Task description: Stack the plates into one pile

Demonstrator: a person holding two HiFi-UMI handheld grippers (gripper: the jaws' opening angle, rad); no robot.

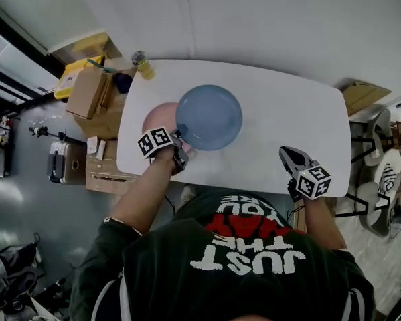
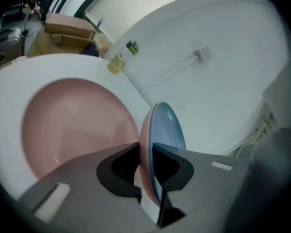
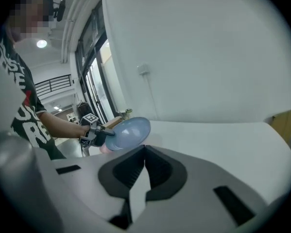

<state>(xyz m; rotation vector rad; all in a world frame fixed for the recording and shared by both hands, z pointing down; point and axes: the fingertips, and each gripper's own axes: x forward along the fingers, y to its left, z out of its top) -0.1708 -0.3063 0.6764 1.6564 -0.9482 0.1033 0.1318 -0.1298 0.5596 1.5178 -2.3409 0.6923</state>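
Rim of blue plate [image 1: 209, 117] pinched by left claw [image 1: 180, 154]; plate half covers pink plate [image 1: 156, 120] by counter [image 1: 287, 112] left edge. Right claw [image 1: 287, 154] pressed together, empty.

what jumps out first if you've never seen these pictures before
The blue plate stands out most: the left hand-held gripper clamps its rim and holds it tilted, partly over the pink plate, which lies on the white table. The right hand-held gripper is shut and empty over the table's near right side.
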